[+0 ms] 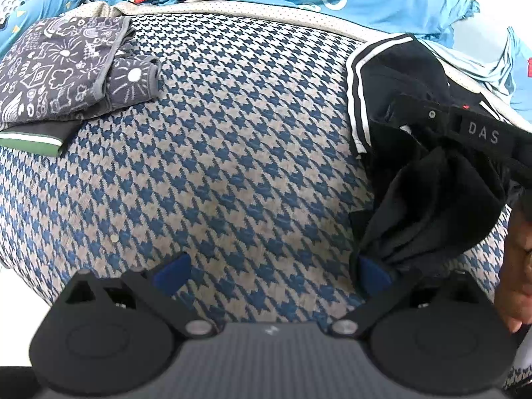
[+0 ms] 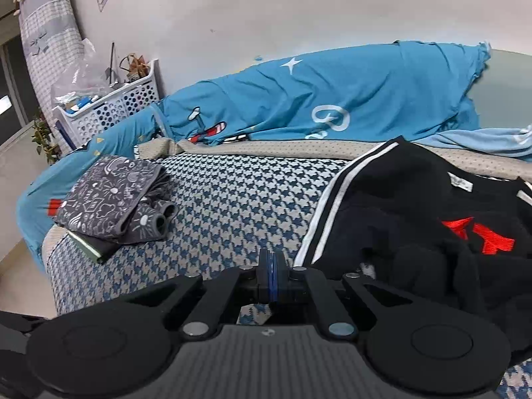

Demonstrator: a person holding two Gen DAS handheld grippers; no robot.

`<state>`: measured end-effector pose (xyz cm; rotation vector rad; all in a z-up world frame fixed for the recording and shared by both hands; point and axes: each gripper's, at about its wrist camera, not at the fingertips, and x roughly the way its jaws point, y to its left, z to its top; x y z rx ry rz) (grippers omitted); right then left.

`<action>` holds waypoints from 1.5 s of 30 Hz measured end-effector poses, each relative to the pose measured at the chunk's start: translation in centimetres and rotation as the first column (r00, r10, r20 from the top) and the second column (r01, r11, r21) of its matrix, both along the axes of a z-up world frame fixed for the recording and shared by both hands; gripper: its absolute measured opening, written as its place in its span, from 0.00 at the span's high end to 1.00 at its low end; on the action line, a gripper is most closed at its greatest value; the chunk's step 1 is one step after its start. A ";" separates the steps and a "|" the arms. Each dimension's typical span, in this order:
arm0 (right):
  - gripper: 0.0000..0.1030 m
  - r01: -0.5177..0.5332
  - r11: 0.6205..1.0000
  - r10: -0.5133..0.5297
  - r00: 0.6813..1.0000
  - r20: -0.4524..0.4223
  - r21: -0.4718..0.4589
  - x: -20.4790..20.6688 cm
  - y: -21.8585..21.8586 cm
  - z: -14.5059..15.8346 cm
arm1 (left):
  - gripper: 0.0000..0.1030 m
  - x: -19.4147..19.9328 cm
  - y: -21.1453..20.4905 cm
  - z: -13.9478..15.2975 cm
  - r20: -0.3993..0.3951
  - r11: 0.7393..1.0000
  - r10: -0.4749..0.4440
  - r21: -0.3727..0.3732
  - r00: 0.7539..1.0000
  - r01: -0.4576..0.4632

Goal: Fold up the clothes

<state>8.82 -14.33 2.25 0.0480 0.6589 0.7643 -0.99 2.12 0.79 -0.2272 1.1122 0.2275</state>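
Two grippers (image 1: 271, 272) (image 2: 272, 266), perhaps untouched garment (image 2: 415, 219)

The bed carries a houndstooth cover (image 1: 232, 139), blue on beige, with a dotted beige border (image 2: 266, 148) along its 12 o'clock edge. At 10 o'clock lies a folded grey printed garment (image 2: 109, 199) on top of a dark folded item with a green edge (image 2: 89, 249). At 3 o'clock lies a crumpled black garment (image 2: 399, 206) with white stripes. A blue quilt (image 2: 332, 99) lies beyond the border.
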 end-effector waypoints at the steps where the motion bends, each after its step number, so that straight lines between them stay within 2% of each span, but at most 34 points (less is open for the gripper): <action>1: 0.96 0.010 1.000 -0.010 1.000 0.001 -0.006 0.0 -0.1 0.1 | 0.00 0.0 -0.1 0.1 -0.005 1.000 -0.003 -0.002 1.000 0.003; 8: 0.95 0.060 0.998 -0.060 0.998 0.014 0.004 0.3 -2.1 1.4 | 0.00 0.3 -1.6 0.7 0.010 0.999 -0.050 0.010 0.999 0.049; 17: 0.69 0.118 0.993 -0.118 0.992 0.033 0.010 0.9 -5.7 3.0 | 0.00 1.5 -4.1 1.0 0.037 0.993 -0.116 -0.009 0.993 0.117; 25: 0.49 0.101 0.994 -0.100 0.995 0.029 -0.034 0.5 -8.3 2.6 | 0.00 2.8 -6.0 0.0 0.037 0.989 -0.146 0.013 0.989 0.146; 29: 0.49 0.076 0.994 -0.075 0.997 0.013 -0.078 0.0 -8.7 1.5 | 0.00 3.5 -6.8 -0.5 0.024 0.988 -0.154 0.029 0.988 0.153; 39: 0.49 0.069 0.968 -0.052 0.996 0.074 -0.243 -1.0 -7.8 -0.3 | 0.00 4.5 -8.4 -0.9 0.024 0.983 -0.176 0.053 0.984 0.175; 45: 0.49 0.117 0.955 -0.104 0.993 0.060 -0.273 -0.7 -8.6 -0.9 | 0.00 4.7 -8.6 -1.0 0.027 0.982 -0.178 0.062 0.984 0.176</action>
